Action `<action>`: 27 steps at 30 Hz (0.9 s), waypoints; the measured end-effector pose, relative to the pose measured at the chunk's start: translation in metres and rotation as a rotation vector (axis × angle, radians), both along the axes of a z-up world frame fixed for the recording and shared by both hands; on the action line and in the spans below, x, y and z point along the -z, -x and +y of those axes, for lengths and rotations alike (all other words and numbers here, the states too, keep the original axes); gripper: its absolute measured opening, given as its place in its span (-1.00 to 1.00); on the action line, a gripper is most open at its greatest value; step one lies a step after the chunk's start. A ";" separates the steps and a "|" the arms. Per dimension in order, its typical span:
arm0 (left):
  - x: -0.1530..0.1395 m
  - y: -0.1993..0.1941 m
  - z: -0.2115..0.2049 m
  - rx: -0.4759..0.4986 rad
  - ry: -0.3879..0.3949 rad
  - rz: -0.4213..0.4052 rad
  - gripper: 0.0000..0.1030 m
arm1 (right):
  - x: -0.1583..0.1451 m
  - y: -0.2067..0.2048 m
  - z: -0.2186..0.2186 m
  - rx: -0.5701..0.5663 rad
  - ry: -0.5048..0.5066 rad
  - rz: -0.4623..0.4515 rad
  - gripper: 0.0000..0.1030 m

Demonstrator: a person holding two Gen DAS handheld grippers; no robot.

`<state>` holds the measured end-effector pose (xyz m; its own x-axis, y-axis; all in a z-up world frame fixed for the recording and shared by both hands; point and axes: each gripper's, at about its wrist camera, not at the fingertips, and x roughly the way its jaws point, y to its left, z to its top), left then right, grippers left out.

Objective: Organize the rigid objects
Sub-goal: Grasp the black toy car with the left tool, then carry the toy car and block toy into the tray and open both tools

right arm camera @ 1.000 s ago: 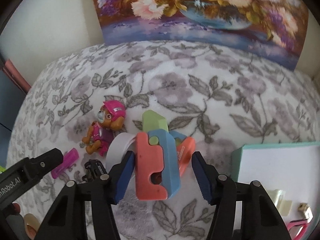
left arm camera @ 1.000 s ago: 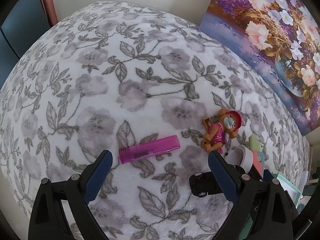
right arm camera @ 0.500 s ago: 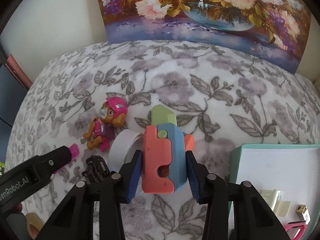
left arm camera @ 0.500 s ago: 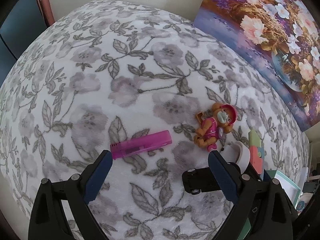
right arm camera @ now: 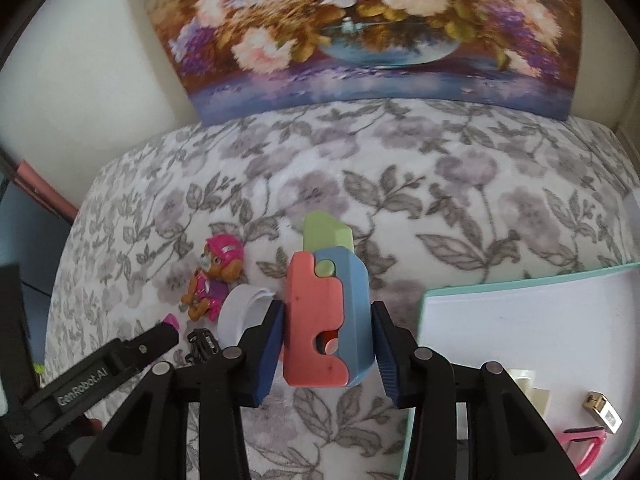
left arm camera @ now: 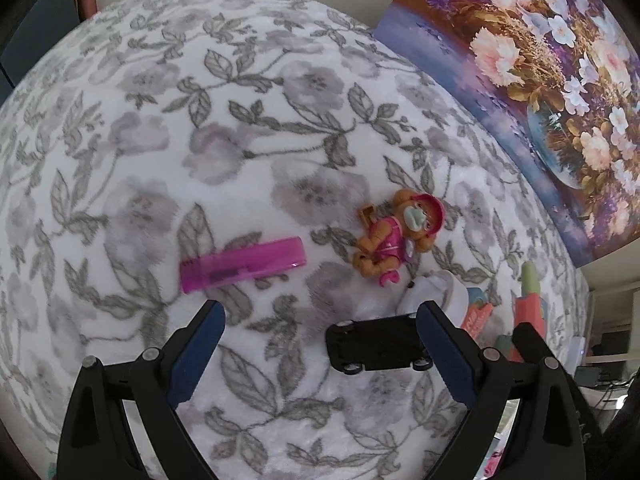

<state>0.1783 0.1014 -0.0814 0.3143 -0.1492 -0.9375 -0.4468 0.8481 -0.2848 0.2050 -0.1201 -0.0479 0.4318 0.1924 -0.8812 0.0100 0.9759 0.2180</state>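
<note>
1. The right claw [right arm camera: 327, 344] is clamped on the coral, blue and green block toy [right arm camera: 326, 316], one pad pressed against each flank, and the toy looks to be clear of the floral blanket [right arm camera: 440, 184].
2. The step in hand appears to be carrying that toy to the teal-rimmed tray [right arm camera: 416, 360], which lies at about 3 o'clock from the claw and already holds a few small items.
3. The next move calls for a swing toward 3 o'clock over the tray rim, then lowering onto a bare patch before letting go.
4. The left claw [left arm camera: 320, 344] hangs wide open and empty over the blanket; the black toy car [left arm camera: 376, 346] lies between its pads, against the right-hand one.
5. Left to sort: the pink lighter [left arm camera: 240, 265] at 11 o'clock from the left claw, the pup figure [left arm camera: 396, 236] at 1 o'clock, and a white tape roll [left arm camera: 436, 294] beside it.
</note>
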 end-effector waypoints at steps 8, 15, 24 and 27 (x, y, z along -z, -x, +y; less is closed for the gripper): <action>0.010 -0.002 -0.006 -0.008 0.138 -0.030 0.87 | -0.010 0.001 -0.025 0.059 -0.026 -0.010 -0.12; 0.022 -0.006 -0.018 0.027 0.144 -0.008 0.87 | -0.005 0.000 -0.027 0.066 -0.029 0.011 -0.12; 0.026 -0.004 -0.018 0.020 0.169 -0.023 0.81 | -0.001 0.000 -0.028 0.073 -0.031 0.030 -0.12; 0.023 0.000 -0.016 0.023 0.202 -0.046 0.58 | -0.001 0.001 -0.030 0.080 -0.035 0.033 -0.12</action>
<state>0.1787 0.0850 -0.1046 0.3505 -0.3405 -0.8725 -0.4103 0.7816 -0.4698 0.2042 -0.1505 -0.0473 0.4175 0.1898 -0.8886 0.0952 0.9634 0.2505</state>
